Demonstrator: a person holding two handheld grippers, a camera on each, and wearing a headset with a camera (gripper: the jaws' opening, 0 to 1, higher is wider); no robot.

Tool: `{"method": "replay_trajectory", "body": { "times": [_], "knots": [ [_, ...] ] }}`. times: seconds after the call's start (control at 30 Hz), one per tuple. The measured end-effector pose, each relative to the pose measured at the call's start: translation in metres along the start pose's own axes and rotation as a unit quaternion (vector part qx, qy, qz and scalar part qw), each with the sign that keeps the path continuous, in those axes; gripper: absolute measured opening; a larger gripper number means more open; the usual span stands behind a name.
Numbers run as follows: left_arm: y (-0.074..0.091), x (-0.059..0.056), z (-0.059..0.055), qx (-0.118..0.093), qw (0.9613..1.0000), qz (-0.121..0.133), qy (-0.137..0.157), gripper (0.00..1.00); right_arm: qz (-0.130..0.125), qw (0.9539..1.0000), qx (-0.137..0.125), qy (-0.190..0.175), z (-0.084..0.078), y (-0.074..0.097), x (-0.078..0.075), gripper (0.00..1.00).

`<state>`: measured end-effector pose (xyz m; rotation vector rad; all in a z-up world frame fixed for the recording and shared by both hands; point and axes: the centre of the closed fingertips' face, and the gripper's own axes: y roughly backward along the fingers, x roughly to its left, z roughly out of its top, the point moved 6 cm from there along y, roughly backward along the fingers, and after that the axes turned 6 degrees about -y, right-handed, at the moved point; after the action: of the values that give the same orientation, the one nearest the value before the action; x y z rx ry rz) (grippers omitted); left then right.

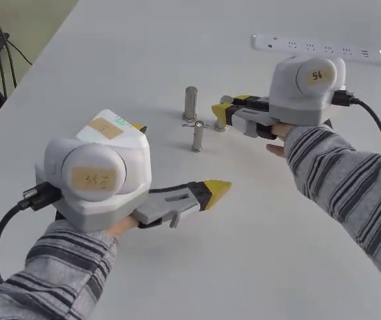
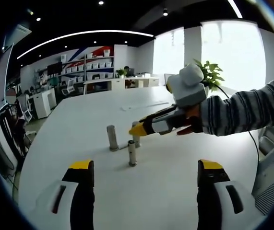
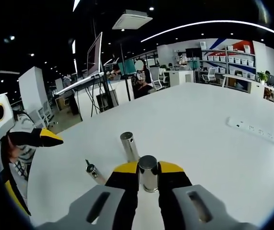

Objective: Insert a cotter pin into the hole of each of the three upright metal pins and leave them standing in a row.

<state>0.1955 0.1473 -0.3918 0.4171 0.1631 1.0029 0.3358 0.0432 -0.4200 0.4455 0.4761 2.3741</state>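
Observation:
Three upright metal pins stand mid-table. The tall pin [image 1: 191, 103] [image 2: 112, 137] [image 3: 128, 145] stands free. In front of it a shorter pin [image 1: 197, 137] [image 2: 132, 153] [image 3: 93, 171] has a thin wire cotter pin [image 1: 194, 123] at its top. My right gripper [image 1: 225, 110] [image 3: 148, 176] is shut on the third pin [image 1: 225, 101] [image 3: 148, 171], which stands on the table; the same gripper [image 2: 137, 129] enters the left gripper view from the right. My left gripper [image 1: 177, 159] [image 2: 145, 166] hovers open and holds nothing, nearer me than the pins.
A white power strip [image 1: 318, 49] [image 3: 256, 129] lies at the table's far right. Black cables trail from both grippers. The table's left edge [image 1: 23, 73] runs diagonally, with floor and a stand beyond it. An office with desks and shelves lies behind.

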Motion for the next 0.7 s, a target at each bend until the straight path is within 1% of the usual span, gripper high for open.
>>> {"method": "replay_trajectory", "body": {
  "times": [0.07, 0.17, 0.3, 0.47, 0.63, 0.7],
  "knots": [
    [0.0, 0.0, 0.001, -0.004, 1.0, -0.001, 0.001, 0.9, 0.0, 1.0, 0.003, 0.001, 0.0, 0.003, 0.001, 0.08],
    [0.0, 0.0, 0.002, -0.008, 0.9999, -0.006, 0.004, 0.93, -0.005, 0.9998, 0.009, 0.019, -0.002, 0.005, 0.0, 0.08],
    [0.001, -0.002, 0.002, -0.007, 0.9999, -0.009, 0.003, 0.96, -0.008, 0.9997, 0.006, 0.023, -0.002, 0.012, 0.0, 0.08],
    [0.001, -0.004, 0.003, -0.007, 0.9999, -0.013, 0.001, 0.99, -0.025, 0.999, 0.012, 0.035, -0.006, 0.028, 0.007, 0.08],
    [0.001, -0.006, 0.004, -0.006, 0.9998, -0.015, -0.007, 0.99, -0.04, 0.9985, 0.016, 0.034, -0.015, 0.046, 0.013, 0.08],
    [0.001, -0.007, 0.004, -0.007, 0.9998, -0.016, -0.01, 0.99, -0.043, 0.9987, 0.013, 0.023, -0.018, 0.053, 0.015, 0.08]
  ]
}}
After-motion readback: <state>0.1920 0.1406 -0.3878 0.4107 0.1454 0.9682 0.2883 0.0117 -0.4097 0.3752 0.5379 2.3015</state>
